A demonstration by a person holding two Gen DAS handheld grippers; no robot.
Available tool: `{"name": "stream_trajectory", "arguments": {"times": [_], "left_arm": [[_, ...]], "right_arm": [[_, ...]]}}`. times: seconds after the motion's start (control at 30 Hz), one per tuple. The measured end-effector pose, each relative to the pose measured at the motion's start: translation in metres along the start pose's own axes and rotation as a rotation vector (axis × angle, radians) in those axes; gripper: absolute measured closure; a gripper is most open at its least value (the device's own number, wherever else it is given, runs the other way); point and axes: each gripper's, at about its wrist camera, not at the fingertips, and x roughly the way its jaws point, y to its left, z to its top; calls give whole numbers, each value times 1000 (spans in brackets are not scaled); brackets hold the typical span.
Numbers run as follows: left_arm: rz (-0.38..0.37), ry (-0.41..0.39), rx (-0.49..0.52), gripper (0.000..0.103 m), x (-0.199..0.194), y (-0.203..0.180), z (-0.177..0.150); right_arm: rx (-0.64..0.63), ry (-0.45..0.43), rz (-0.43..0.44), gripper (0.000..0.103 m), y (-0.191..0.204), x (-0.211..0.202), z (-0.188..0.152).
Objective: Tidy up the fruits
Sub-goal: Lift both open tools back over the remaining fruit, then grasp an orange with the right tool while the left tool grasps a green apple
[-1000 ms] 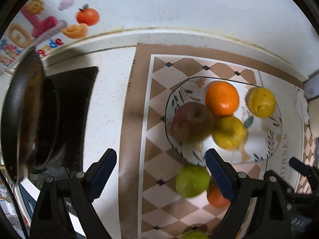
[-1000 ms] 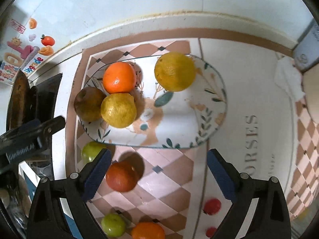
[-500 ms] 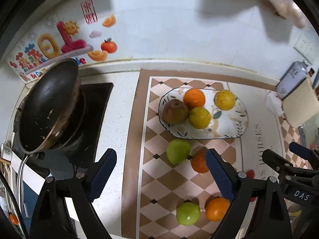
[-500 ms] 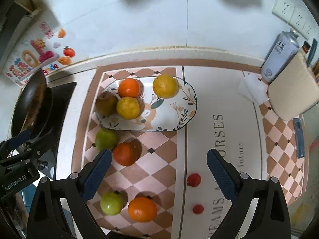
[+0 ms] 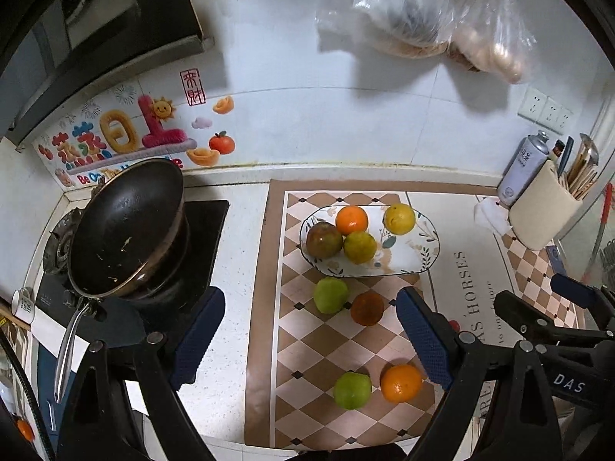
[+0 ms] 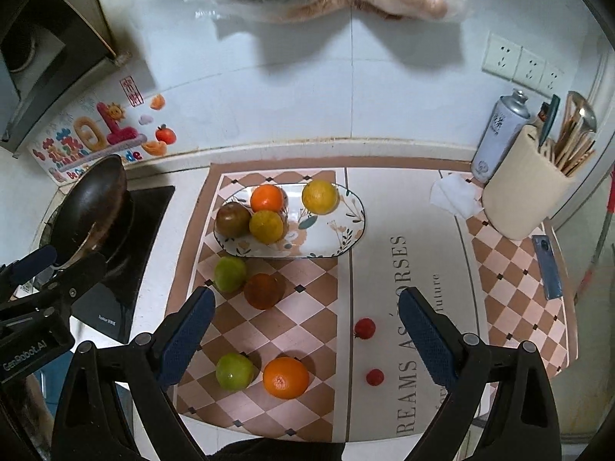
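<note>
Hovering with jaws spread and empty, the left gripper [image 5: 311,336] and right gripper [image 6: 307,332] face 4 fruits on the plate [image 6: 346,240]; the loose orange [image 6: 285,377] below the right jaws likely comes next.

The plate [image 6: 348,226] looked like glazed ceramic, glossy, with a printed leaf pattern. The oranges [image 6: 285,377] had a dimpled, faintly shiny peel; the green fruit [image 6: 234,371] was smooth and glossy. The mat [image 6: 407,269] was matt, with a printed checker. The pan [image 5: 123,230] was dark and dull inside, with a polished metal handle [image 5: 67,349] and rim. The gripper pads [image 6: 423,334] were blue with a fine rough texture, set on matt black plastic arms. The bags [image 5: 423,11] on the wall were thin, clear, crinkled plastic. The can [image 6: 496,138] was metal, the holder [image 6: 522,192] matt cream, the tissue [image 6: 455,196] soft paper, the wall tiles [image 6: 346,88] glossy white
</note>
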Motion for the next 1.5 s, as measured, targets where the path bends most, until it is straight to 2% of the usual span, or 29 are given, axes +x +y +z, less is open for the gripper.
{"name": "stream_trajectory", "arguments": {"times": [0.23, 0.37, 0.47, 0.5, 0.6, 0.73, 0.8, 0.83, 0.9, 0.93, 1.0, 1.07, 1.17, 1.27, 1.37, 1.4, 1.47, 1.5], "left_arm": [[-10, -16, 2, 12, -12, -1, -9], [-14, 18, 14, 12, -4, -5, -13], [-26, 76, 19, 9, 14, -7, -19], [-29, 105, 19, 0, 25, -7, -23], [-16, 209, 22, 0, 61, -7, -41], [-2, 368, 4, 0, 109, -3, -72], [-3, 436, -24, 0, 129, 1, -86], [1, 461, -36, 0, 135, 3, -91], [9, 497, -46, 0, 147, 6, -99], [14, 513, -49, 0, 152, 6, -102], [22, 530, -49, 0, 160, 5, -106], [17, 545, -45, 0, 167, 2, -109], [-13, 575, -55, 0, 176, -6, -113], [-65, 620, -51, 0, 187, -19, -121], [-96, 659, -24, 0, 201, -33, -129], [-106, 668, -13, 2, 206, -38, -132], [-119, 682, 8, 17, 214, -44, -136], [-125, 692, 21, 35, 217, -47, -139]], "right_arm": [[13, -15, 0, 5, 0, -19, -11], [29, -2, 11, 5, -3, -14, -15], [58, 52, 51, 5, -11, 4, -21], [68, 76, 71, 5, -14, 13, -24], [107, 179, 127, 5, -26, 51, -42], [167, 362, 192, 6, -36, 118, -82], [198, 445, 231, 12, -37, 152, -103], [210, 471, 245, 17, -36, 164, -109], [216, 509, 267, 20, -31, 185, -120], [209, 518, 273, 22, -28, 194, -124], [176, 533, 277, 35, -19, 206, -128], [117, 530, 277, 36, -9, 212, -130], [58, 529, 231, 36, -7, 207, -131], [41, 525, 176, 36, -19, 201, -135], [48, 534, 182, 36, -29, 199, -137], [47, 536, 183, 36, -31, 199, -138], [46, 538, 182, 36, -32, 199, -137], [47, 539, 184, 36, -33, 199, -137]]}}
